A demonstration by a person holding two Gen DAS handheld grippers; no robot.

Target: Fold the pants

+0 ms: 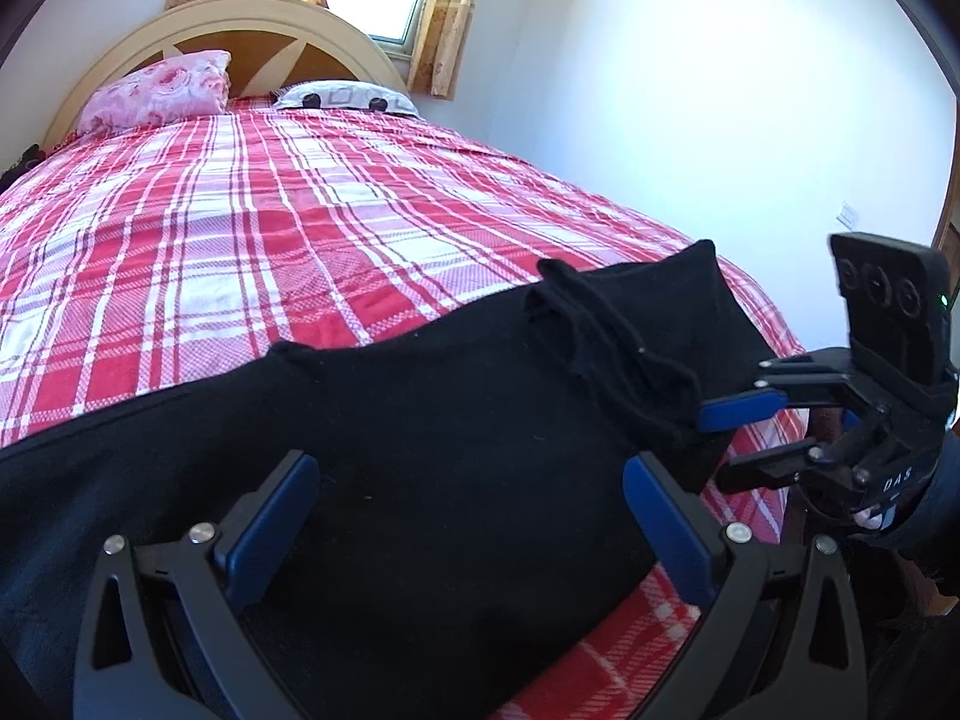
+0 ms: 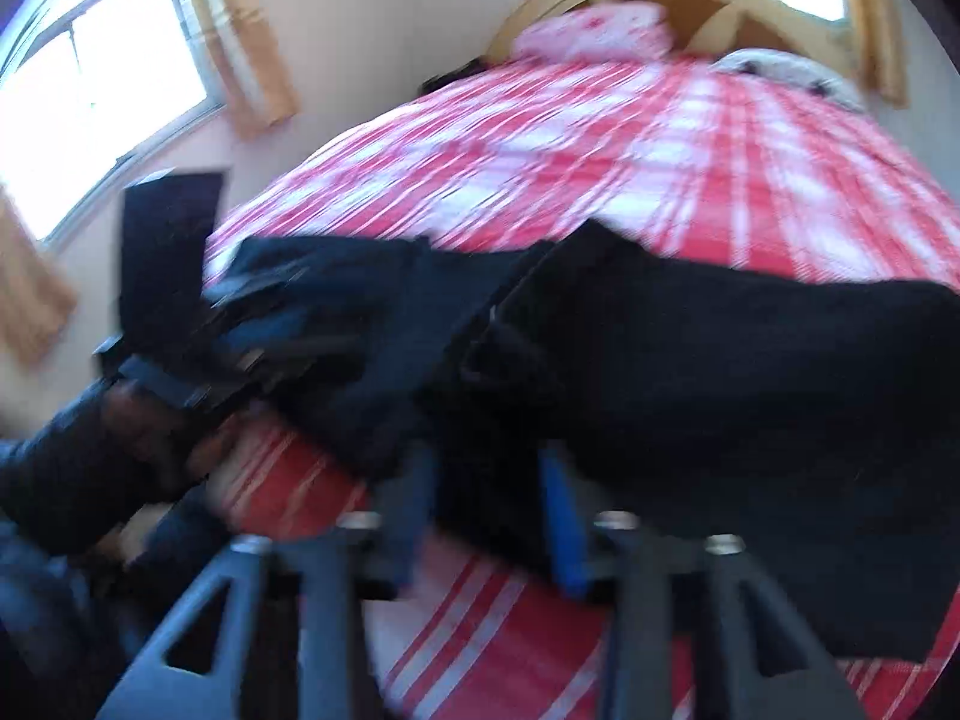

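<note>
Black pants lie across the near end of a bed with a red and white plaid cover. My left gripper is open, its blue pads spread wide over the cloth. My right gripper comes in from the right edge and its jaws pinch the pants' waist corner with the drawstring. The right wrist view is blurred: the right gripper has black cloth between its blue pads. The left gripper shows at the left.
A pink floral pillow and a white pillow lie by the wooden headboard. A white wall runs along the bed's right side. Windows with yellow curtains stand behind and to the left.
</note>
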